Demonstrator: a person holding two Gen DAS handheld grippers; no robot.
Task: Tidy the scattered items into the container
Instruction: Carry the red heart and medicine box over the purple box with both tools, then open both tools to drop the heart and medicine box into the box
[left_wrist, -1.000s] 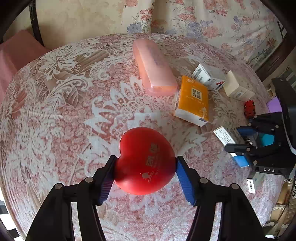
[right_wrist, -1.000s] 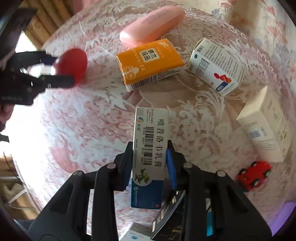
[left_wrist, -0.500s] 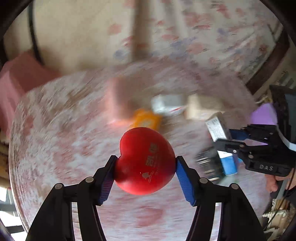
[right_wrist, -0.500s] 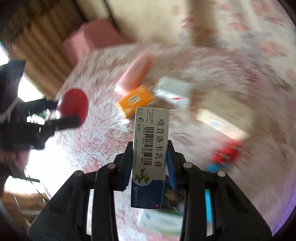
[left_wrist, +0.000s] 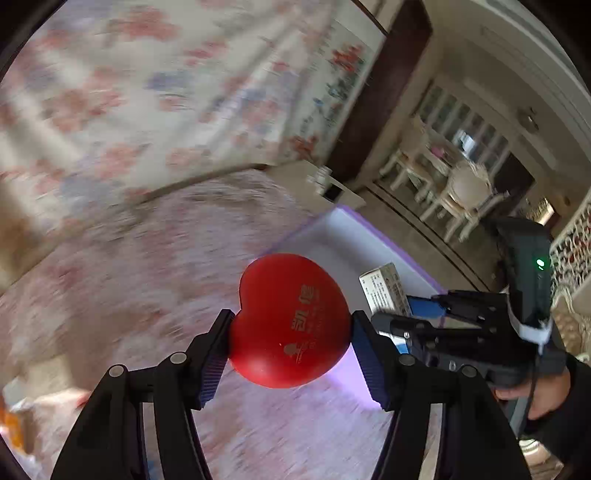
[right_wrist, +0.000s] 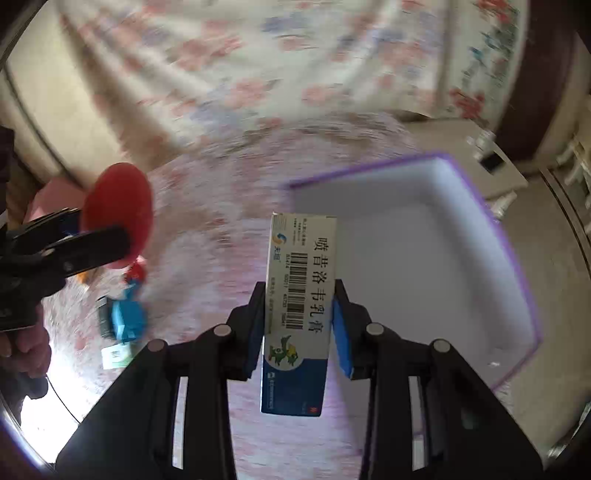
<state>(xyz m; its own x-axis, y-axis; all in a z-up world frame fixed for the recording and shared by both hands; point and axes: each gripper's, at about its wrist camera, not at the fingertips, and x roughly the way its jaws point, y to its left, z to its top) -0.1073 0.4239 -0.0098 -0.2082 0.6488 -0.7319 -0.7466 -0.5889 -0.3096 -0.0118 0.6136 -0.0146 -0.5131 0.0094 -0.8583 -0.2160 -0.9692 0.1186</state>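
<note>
Left gripper (left_wrist: 290, 345) clamped on red heart-shaped squeeze toy (left_wrist: 291, 321), pads pressing both flanks at its widest part, lobes pointing away from camera. Toy is in the air over the floral tablecloth surface (left_wrist: 140, 258), just short of the container's near edge. Judged soft foam: light, squashy, springs back, not fragile; side pinch across the belly is the right hold, and it looks seated deep between the pads. Likely rolls or bounces a bit on release.

Right gripper (right_wrist: 299, 325) clenched on ointment carton (right_wrist: 301, 295), white and blue, barcode facing camera, pads on the two narrow long sides about mid-length, carton standing up along the fingers. It hangs at the container's left rim, not yet over the middle. Judged light thin card, stiff enough but crushable; smooth print could slip, so the mid-length grip on the narrow sides is sensible.

Next out: purple-rimmed white container (right_wrist: 517, 266), open top, inside looks bare in the right wrist view. In the left wrist view the right gripper and carton sit at the container's near side.

Farther left on the surface: blurred blue item (right_wrist: 127, 317) and small red toy (right_wrist: 136, 273), not yet tidied. Background heavily blurred; floral fabric (right_wrist: 258, 74) behind.
</note>
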